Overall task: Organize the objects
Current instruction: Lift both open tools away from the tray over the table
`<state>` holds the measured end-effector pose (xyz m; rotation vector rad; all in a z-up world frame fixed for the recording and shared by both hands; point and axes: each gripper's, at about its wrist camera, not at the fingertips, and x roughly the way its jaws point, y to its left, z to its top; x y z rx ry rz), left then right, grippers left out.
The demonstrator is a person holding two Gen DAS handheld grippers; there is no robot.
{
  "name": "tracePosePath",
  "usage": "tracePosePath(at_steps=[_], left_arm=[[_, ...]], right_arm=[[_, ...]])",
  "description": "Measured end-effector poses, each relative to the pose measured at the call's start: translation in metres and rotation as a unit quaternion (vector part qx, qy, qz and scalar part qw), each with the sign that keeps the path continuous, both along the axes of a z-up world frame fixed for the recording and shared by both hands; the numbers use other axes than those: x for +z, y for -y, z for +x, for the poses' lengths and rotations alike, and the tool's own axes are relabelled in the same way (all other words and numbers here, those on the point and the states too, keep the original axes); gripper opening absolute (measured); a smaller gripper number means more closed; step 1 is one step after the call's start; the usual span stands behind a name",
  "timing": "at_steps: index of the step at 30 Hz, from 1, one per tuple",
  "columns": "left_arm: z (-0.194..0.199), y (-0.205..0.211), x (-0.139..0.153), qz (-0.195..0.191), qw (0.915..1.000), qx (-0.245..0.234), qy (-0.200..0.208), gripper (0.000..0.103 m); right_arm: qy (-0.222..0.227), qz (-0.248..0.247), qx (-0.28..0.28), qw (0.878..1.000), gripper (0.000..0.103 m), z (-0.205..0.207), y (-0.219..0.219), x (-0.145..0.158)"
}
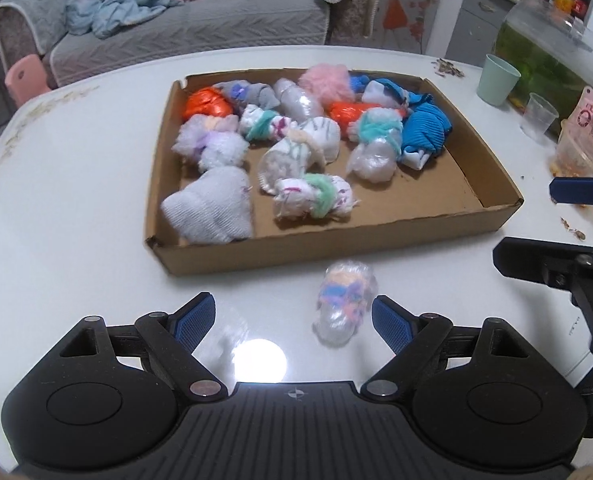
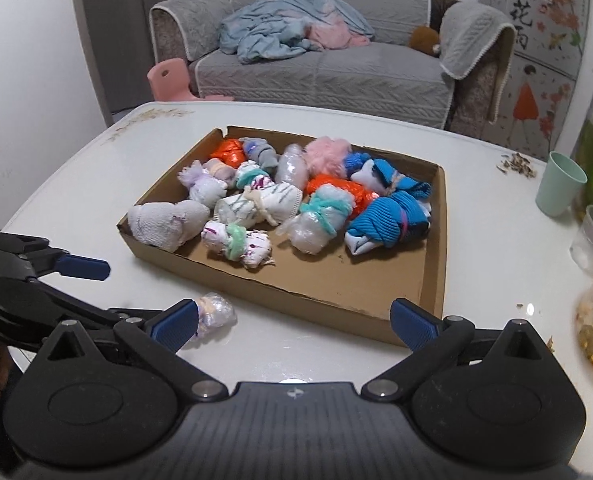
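A small shiny clear plastic bundle (image 1: pixel 344 304) with pink and blue inside lies on the white table (image 1: pixel 76 200).
It sits by the near edge, just outside the flat brown cardboard tray (image 1: pixel 336 252) full of bundles. The left gripper (image 1: pixel 294 318) and right gripper (image 2: pixel 294 324) are both spread wide, holding nothing. A grey sofa (image 2: pixel 336 76) stands behind.

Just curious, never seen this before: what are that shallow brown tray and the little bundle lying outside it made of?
The tray looks like plain corrugated cardboard: matte brown, with folded walls and raw cut edges. The loose bundle seems to be patterned fabric, perhaps a rolled sock, wrapped in clear glossy plastic film, judging by its shine.
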<state>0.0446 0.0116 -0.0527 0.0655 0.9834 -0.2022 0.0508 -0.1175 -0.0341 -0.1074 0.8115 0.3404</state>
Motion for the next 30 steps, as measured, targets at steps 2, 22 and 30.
tracePosePath(at_steps=[2,22,30], left_arm=[[0.005,0.007,-0.001,0.001,1.0000,-0.001,0.001,0.089],[0.025,0.025,0.005,0.020,0.9985,0.051,0.010,0.102],[0.026,0.019,0.015,-0.016,0.9980,0.061,0.000,0.103]], right_arm=[[0.003,-0.004,-0.009,1.000,0.102,0.001,0.004,0.000],[-0.021,0.036,-0.101,0.994,0.102,0.052,0.036,-0.004],[-0.035,0.039,-0.102,0.993,0.102,0.062,0.032,-0.006]])
